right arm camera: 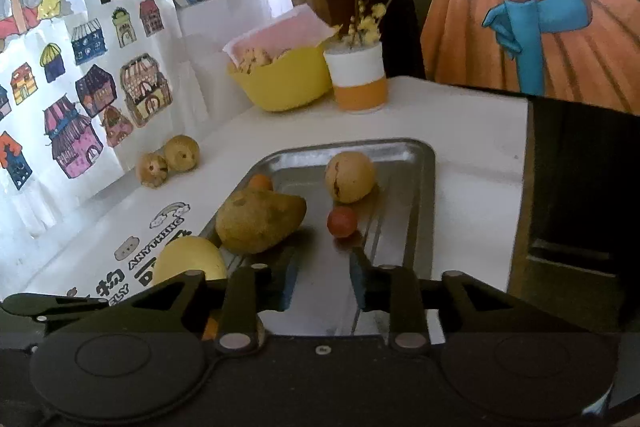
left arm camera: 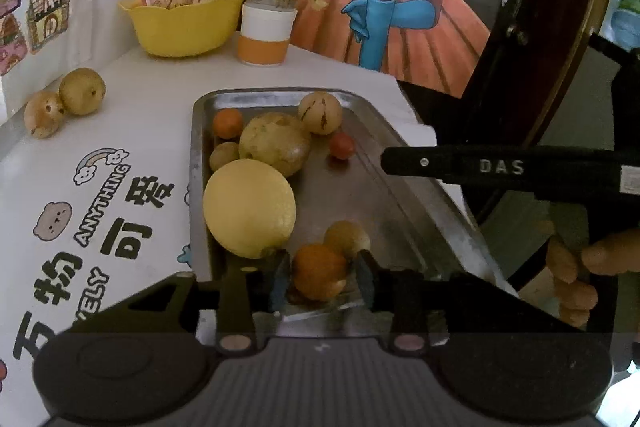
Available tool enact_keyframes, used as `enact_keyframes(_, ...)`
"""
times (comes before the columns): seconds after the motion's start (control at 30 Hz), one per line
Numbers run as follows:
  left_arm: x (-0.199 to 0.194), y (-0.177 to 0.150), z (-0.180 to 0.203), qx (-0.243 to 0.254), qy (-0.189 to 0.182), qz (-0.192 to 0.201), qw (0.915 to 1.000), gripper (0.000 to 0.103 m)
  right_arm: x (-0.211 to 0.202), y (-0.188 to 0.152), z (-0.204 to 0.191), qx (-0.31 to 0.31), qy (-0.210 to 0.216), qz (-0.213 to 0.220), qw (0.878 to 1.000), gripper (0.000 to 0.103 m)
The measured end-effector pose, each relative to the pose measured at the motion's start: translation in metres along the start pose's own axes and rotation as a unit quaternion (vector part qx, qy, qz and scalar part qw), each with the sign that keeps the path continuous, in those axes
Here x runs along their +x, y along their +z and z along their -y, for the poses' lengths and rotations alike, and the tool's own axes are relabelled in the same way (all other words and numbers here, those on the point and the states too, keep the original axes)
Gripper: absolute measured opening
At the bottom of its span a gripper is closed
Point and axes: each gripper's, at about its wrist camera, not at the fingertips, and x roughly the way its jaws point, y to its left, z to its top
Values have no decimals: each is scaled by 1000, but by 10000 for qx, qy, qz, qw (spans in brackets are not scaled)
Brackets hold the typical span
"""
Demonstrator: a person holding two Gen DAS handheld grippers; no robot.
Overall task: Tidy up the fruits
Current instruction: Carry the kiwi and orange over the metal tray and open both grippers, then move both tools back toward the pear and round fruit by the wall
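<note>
My left claw (left arm camera: 322, 281) sits low over the near end of the metal tray (left arm camera: 404, 163). Its two fingers stand on each side of a small orange (left arm camera: 318, 269). The fingers are close to the orange's skin, but I cannot tell if they squeeze it yet. The orange is round, so it has no long side to line up with. A little tan fruit (left arm camera: 346, 237) touches the orange just behind it, so I need to close slowly and not bump that one.

My right claw (right arm camera: 323, 283) is open wide and holds nothing. It hangs over a bare part of the tray (right arm camera: 420, 167). The little red fruit (right arm camera: 342, 221) lies straight ahead of it, a bit past the fingertips.

A big yellow lemon (left arm camera: 248, 207) lies to the left of the orange in the tray. A lumpy pear (left arm camera: 276, 143) is behind the lemon. Two brown fruits (left arm camera: 64, 101) wait on the worktop (left arm camera: 152, 99) by the wall, well apart from the tray. A yellow bowl (left arm camera: 184, 25) stands at the far end.

I think the left claw is the one to use now, since the orange is right between its fingers.
</note>
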Motion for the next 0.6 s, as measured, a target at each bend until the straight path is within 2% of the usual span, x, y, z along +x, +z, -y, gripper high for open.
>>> enact_keyframes(0.03, -4, 0, 0, -20, -25, 26, 10000, 56, -5, 1, -1, -19, -29, 30, 10000, 40)
enact_keyframes(0.13, -21, -1, -1, -56, -43, 213, 9997, 77, -25, 3, -6, -76, -99, 182, 9998, 53)
enact_keyframes(0.2, -34, -1, -2, -66, -19, 335, 9994, 85, -38, 5, -10, -148, -139, 301, 9993, 62)
enact_keyframes(0.27, -47, -2, -6, -81, 6, 420, 9991, 90, -54, 4, -16, -208, -185, 420, 9987, 76)
enact_keyframes(0.33, -61, -4, -10, -65, 4, 477, 9988, 101, -69, 3, -22, -237, -192, 507, 9982, 84)
enact_keyframes(0.4, -72, -7, -14, -53, 55, 505, 9987, 102, -83, -1, -30, -296, -199, 502, 9981, 89)
enact_keyframes(0.47, -82, -11, -21, -53, 80, 461, 9989, 102, -96, -6, -39, -363, -215, 444, 9981, 99)
enact_keyframes(0.6, -98, -19, -42, -171, 165, 259, 9994, 102, -113, -24, -63, -591, -213, 108, 9980, 102)
